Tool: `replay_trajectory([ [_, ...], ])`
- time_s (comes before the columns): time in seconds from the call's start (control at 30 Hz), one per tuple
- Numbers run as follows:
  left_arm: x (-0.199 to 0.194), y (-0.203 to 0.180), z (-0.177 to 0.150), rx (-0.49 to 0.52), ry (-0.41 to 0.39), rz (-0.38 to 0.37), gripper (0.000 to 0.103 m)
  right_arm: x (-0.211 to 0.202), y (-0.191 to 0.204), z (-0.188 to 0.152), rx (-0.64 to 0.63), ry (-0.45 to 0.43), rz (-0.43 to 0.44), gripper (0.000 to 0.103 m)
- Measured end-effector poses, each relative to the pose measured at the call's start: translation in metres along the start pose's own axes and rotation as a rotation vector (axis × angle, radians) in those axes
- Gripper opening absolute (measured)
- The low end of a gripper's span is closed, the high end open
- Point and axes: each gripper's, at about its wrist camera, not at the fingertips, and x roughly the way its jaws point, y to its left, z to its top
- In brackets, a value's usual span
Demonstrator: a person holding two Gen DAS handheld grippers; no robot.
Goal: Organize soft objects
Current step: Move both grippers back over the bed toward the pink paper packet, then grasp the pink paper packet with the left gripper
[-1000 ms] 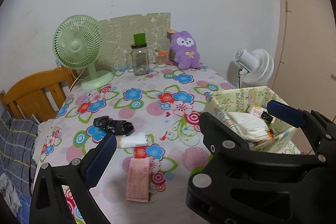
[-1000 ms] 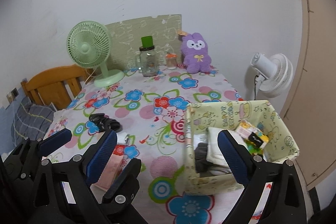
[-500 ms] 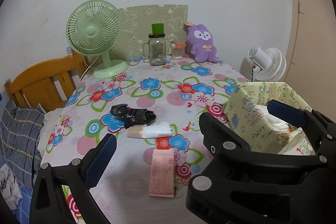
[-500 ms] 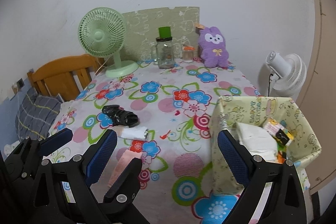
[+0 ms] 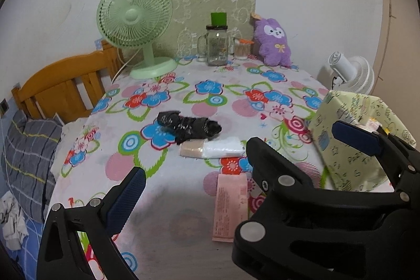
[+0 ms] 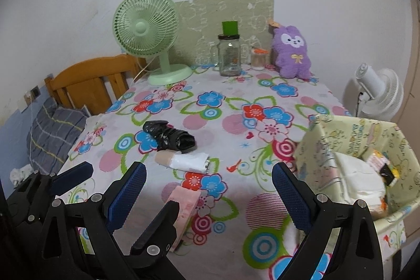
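Note:
A black crumpled bundle (image 5: 187, 125) lies mid-table, also in the right wrist view (image 6: 170, 138). A beige-and-white roll (image 5: 211, 148) lies just in front of it, also in the right wrist view (image 6: 183, 160). A pink folded cloth (image 5: 229, 204) lies nearest, also in the right wrist view (image 6: 187, 206). A purple plush (image 5: 273, 42) sits at the back. A yellow-green fabric bin (image 6: 362, 164) with soft items stands at the right. My left gripper (image 5: 236, 164) and right gripper (image 6: 210, 196) are open, empty, above the near table edge.
A green desk fan (image 5: 136, 22), a glass jar (image 5: 217, 45) and a small container (image 5: 241, 49) stand along the back wall. A white fan (image 6: 378, 91) stands beyond the right edge. A wooden chair (image 5: 63, 88) and bedding are left of the floral tablecloth (image 5: 236, 96).
Both grippers have dropped lower and closer to the table; the bundle, roll and pink cloth now loom larger. The bin has shifted toward the right edge of both views.

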Motion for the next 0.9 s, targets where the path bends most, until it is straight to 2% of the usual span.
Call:
replay_trajectory([
  [0.37, 0.027, 0.005, -0.018, -0.042, 0.083, -0.019, 0.1, 0.03, 0.001, -0.016, -0.026, 0.062, 0.036, 0.097],
  [0.63, 0.044, 0.001, -0.027, -0.033, 0.134, -0.012, 0.099, 0.045, -0.003, -0.027, -0.027, 0.115, 0.038, 0.088],
  [0.9, 0.056, -0.003, -0.03, -0.029, 0.162, -0.028, 0.087, 0.057, -0.013, -0.035, 0.027, 0.147, 0.023, 0.088],
])
